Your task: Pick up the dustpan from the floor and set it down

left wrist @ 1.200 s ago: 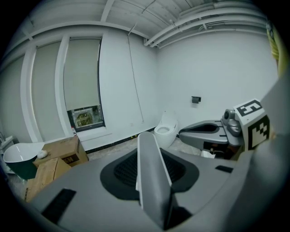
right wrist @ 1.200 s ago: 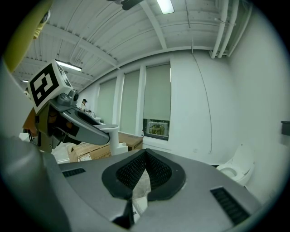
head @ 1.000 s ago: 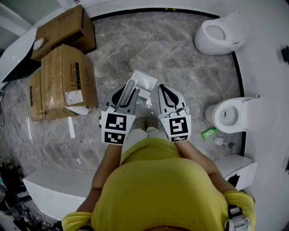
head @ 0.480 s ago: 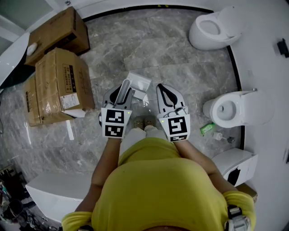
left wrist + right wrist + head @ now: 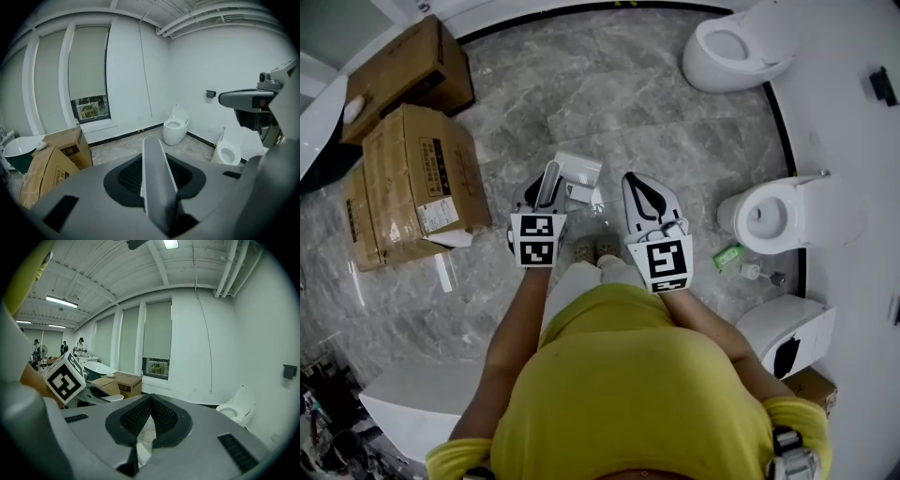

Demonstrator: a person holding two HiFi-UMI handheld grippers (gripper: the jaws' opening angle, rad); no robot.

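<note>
Left gripper [image 5: 544, 190] is pinching the dustpan [image 5: 581, 172] by its grey handle [image 5: 157, 178], pan out at 12 o'clock from the feet, low over the marble floor [image 5: 675, 131]; can't tell if it's touching. Right gripper [image 5: 631, 180] is pressed together on nothing. Cardboard boxes [image 5: 412, 178] at 10 o'clock are closed, so the contents are hidden.

Bright, even, cool light fills the room, coming from ceiling lamps [image 5: 170, 243] high above the window [image 5: 157, 367]. The marble floor [image 5: 628, 94] shows soft shadows and a mild sheen. Both gripper views bulge and go black at the corners. Below the window, the dustpan handle [image 5: 157, 178] looks soft.
</note>
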